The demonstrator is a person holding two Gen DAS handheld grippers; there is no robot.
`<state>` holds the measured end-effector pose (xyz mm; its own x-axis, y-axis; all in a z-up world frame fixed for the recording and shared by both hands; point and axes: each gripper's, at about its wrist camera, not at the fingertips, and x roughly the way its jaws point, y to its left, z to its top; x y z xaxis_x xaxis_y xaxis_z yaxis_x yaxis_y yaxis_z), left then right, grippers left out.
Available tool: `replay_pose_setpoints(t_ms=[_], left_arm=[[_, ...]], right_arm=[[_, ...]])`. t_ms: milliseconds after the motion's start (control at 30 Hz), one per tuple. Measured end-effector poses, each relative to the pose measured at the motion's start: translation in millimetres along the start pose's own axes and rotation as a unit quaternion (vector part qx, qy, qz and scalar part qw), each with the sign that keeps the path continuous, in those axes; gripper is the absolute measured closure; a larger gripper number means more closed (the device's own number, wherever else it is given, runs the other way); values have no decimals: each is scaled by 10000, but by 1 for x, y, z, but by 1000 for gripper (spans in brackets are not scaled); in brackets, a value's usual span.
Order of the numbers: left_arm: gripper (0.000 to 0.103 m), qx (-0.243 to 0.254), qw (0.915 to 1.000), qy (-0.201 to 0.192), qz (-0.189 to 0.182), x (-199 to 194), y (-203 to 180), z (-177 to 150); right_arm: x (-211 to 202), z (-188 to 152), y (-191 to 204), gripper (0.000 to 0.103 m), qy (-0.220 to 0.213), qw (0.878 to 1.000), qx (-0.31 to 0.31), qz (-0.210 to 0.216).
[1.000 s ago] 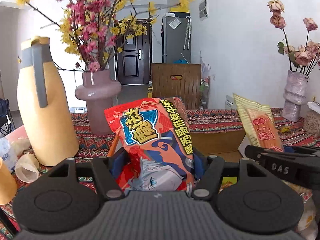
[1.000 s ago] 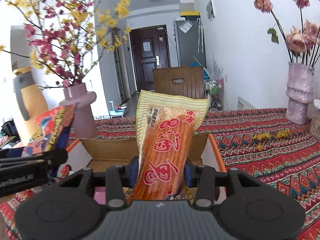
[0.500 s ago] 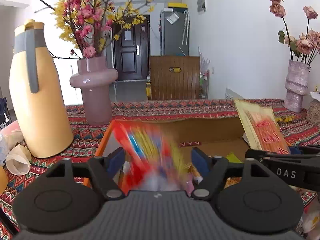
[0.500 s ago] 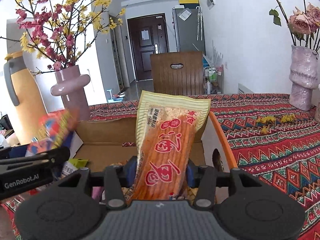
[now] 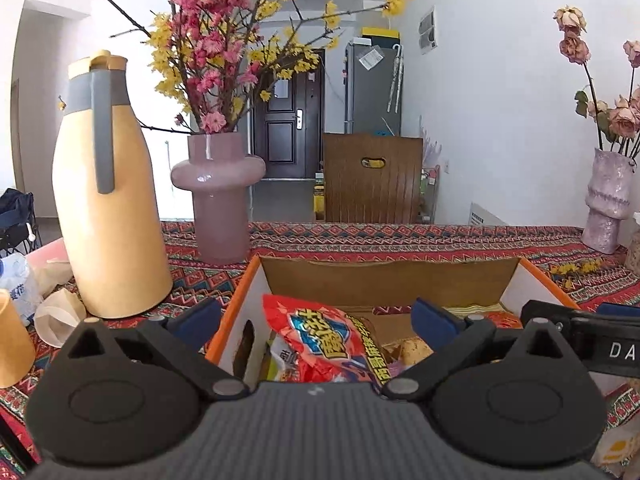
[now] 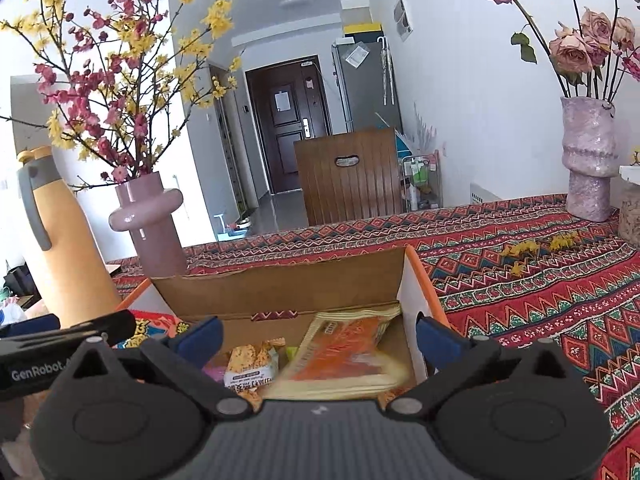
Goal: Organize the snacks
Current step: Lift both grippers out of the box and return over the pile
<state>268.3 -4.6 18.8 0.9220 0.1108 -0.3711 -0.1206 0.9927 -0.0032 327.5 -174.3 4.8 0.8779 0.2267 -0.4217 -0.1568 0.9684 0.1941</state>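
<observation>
Both snack packs released into the box.
Left wrist view: the left gripper (image 5: 316,316), jaws opening wide and gripping nothing now, has dropped the red snack bag (image 5: 324,346) into the cardboard box (image 5: 394,276). Right wrist view: the right gripper (image 6: 316,338), opening likewise, has let the orange snack pack (image 6: 348,354) fall inside, so both items are stowed.

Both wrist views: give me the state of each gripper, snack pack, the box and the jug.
Left gripper: jaws opening, pads clear of the pack.
Right gripper: jaws opening, nothing gripped.
Red pack: loose in the box, leaning at its left side.
Orange pack: lying in the box, right side.
Box: open, flaps up.
Jug: upright, lid on.
</observation>
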Motion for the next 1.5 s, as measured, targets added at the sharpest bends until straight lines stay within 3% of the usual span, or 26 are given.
replay_pose_setpoints(t_ms=[200,367,533,700,1067,1233,1500], left_arm=[[0,-148,9993,-238,231,-26,6,19],[0,-215,9994,-265,-13,-59,18,25],[0,93,9997,-96,-209,-83,22,7],[0,409,9984,257,-291,-90,27,-25],[0,255,9950,888,-380,-66,39,-79],[0,218,9953,819,-463,-69,42,-81],[0,76,9953,853,-456,-68,45,-80]], right_arm=[[-16,12,5,0,-259,9996,-96,-2],[-50,20,9,0,-433,9989,-178,-28],[-80,9,6,0,-364,9987,-362,-77],[-96,-19,0,0,-62,9986,-514,-139],[-93,-80,-35,0,897,9939,-241,-589],[-87,-80,-44,0,960,9922,-229,-762],[-54,-71,-30,1,1308,9871,-596,-701]])
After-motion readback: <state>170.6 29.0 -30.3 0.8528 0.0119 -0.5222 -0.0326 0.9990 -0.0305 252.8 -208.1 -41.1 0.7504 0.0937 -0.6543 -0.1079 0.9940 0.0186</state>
